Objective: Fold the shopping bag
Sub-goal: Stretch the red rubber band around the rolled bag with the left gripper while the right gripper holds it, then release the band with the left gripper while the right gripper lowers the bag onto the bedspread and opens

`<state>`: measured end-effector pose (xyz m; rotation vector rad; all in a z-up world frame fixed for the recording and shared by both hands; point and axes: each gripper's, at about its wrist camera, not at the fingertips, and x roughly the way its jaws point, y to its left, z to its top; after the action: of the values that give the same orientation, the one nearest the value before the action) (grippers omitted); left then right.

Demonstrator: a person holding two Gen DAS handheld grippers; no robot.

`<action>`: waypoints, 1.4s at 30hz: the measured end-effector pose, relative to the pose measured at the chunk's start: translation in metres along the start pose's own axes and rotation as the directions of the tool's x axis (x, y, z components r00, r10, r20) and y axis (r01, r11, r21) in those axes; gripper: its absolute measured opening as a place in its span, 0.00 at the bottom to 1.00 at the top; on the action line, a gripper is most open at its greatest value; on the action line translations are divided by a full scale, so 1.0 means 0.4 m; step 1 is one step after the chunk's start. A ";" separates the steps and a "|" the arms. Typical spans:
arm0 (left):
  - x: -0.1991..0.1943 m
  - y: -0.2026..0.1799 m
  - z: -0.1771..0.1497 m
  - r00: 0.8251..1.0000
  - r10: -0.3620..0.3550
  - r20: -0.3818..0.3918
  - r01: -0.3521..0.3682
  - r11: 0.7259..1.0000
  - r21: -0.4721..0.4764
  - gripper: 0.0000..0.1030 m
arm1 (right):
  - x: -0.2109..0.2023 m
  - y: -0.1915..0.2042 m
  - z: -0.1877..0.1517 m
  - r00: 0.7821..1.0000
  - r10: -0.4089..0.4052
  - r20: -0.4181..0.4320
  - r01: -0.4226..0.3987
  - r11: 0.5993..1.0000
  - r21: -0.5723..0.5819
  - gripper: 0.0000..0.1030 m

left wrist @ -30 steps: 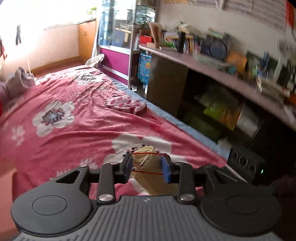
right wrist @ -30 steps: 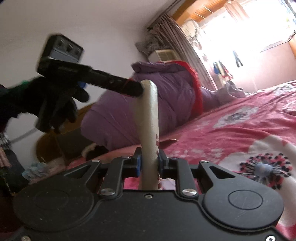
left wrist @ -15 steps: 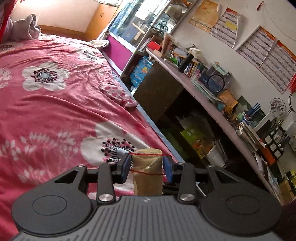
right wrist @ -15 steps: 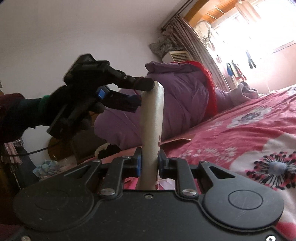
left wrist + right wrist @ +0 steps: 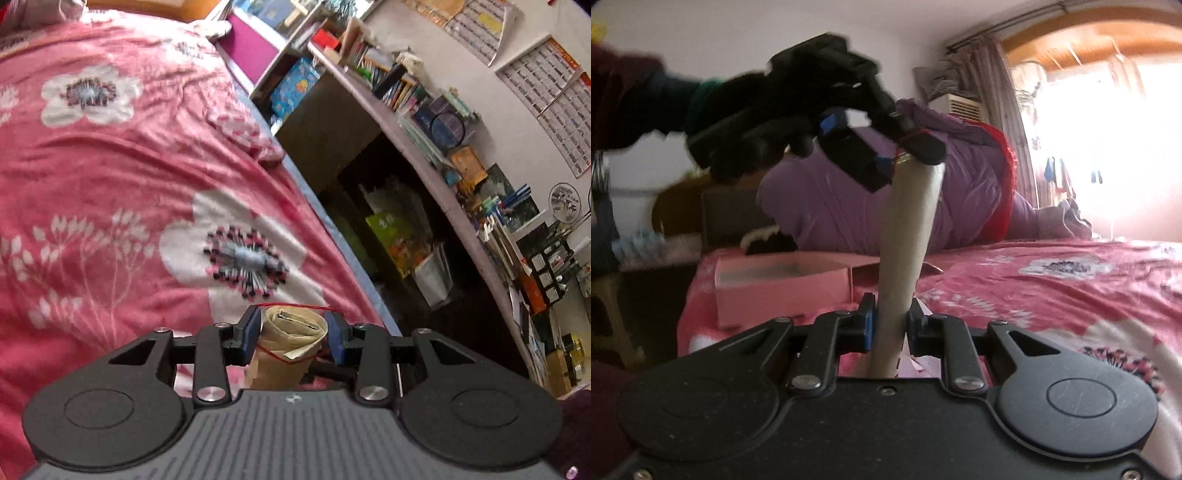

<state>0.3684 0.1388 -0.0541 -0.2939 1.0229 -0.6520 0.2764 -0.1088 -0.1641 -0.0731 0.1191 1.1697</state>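
While the pink floral bed [image 5: 110,192] spreads below, my right gripper [image 5: 889,325] clamps its fingers on the lower end of the rolled-up shopping bag [image 5: 908,236], held upright above the bed. My left gripper [image 5: 293,334] straddles the roll's top end, fingers spread, stretching a red rubber band [image 5: 295,306] around it.
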 end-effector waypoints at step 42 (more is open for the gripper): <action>0.110 -0.127 -0.149 0.920 0.381 -0.092 -0.229 0.714 0.662 0.36 | 0.067 -0.052 -0.030 0.982 0.102 -0.160 -0.070 0.979 0.190 0.14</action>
<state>0.3143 0.0758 -0.0884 0.5657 0.9683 -0.6977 0.3051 -0.0940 -0.1797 -0.0043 0.3833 1.2334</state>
